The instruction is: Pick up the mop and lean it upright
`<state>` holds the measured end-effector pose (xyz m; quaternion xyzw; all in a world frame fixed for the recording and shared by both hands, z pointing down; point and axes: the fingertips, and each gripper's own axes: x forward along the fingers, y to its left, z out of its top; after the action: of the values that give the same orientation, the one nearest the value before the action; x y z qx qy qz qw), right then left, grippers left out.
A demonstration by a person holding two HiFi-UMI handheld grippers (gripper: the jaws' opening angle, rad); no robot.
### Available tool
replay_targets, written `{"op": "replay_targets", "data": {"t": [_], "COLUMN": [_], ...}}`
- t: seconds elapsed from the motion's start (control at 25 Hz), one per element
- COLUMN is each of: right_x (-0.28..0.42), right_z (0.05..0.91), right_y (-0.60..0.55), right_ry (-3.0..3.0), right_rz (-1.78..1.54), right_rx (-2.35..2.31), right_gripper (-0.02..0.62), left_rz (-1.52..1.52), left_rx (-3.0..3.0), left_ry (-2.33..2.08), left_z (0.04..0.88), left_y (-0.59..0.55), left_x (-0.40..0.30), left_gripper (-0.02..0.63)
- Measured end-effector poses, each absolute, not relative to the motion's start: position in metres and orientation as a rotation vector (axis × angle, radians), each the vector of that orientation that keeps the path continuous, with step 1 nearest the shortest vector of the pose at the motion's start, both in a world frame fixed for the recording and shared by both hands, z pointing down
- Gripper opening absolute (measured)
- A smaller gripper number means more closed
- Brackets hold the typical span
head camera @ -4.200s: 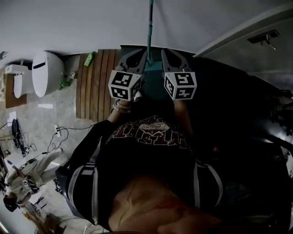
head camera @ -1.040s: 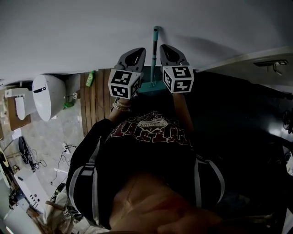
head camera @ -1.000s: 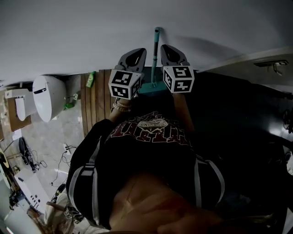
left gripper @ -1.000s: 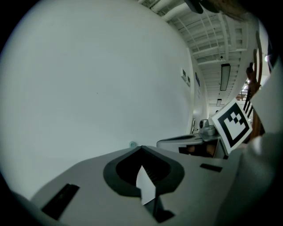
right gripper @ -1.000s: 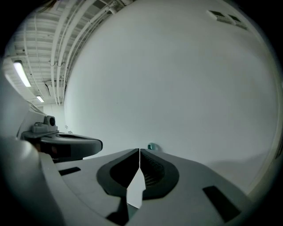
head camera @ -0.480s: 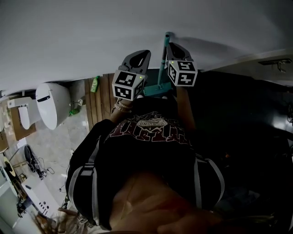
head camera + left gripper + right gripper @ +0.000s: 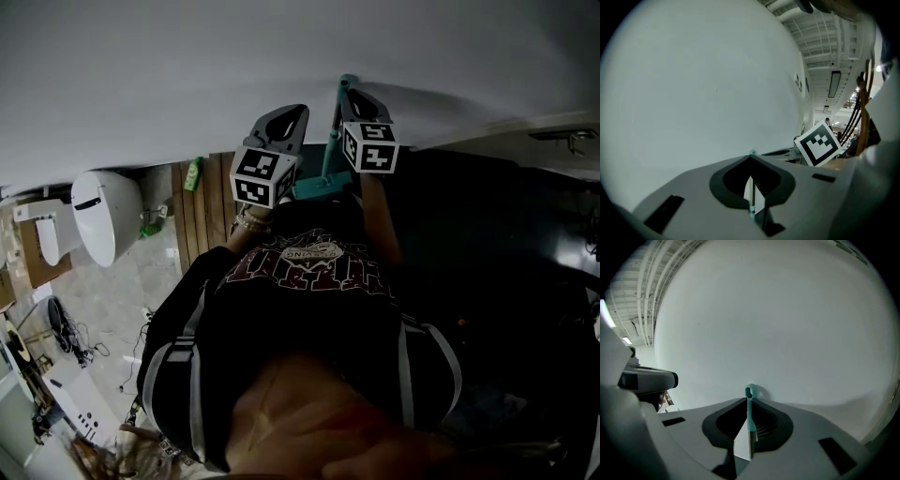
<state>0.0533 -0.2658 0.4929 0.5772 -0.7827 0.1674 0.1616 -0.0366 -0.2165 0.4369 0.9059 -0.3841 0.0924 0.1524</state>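
While the right gripper (image 7: 748, 400) has its jaws clamped on the teal mop (image 7: 751, 414) handle, the left gripper (image 7: 751, 156) has its jaws closed together, just left of it.
Mop stands upright against the far white wall (image 7: 187, 75); toilet (image 7: 98, 211) well left.

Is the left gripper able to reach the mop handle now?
Probably yes. The handle stands at the wall just right of the left gripper, nothing between them, and the right gripper grips only its top.

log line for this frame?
mop handle upright by wall | right gripper shut on it | left gripper shut, beside it
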Motion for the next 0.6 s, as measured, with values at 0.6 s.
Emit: {"op": "replay_targets", "data": {"t": [0.6], "right_x": [0.045], "right_z": [0.513], "right_y": [-0.288], "right_ry": [-2.174], "right_rz": [0.495], "right_rx": [1.623], "right_gripper": [0.109], "left_rz": [0.267], "left_rx": [2.553], "left_ry": [-1.165], "left_z": [0.442], "left_y": [-0.231], "left_x": [-0.055], "left_gripper": [0.040]}}
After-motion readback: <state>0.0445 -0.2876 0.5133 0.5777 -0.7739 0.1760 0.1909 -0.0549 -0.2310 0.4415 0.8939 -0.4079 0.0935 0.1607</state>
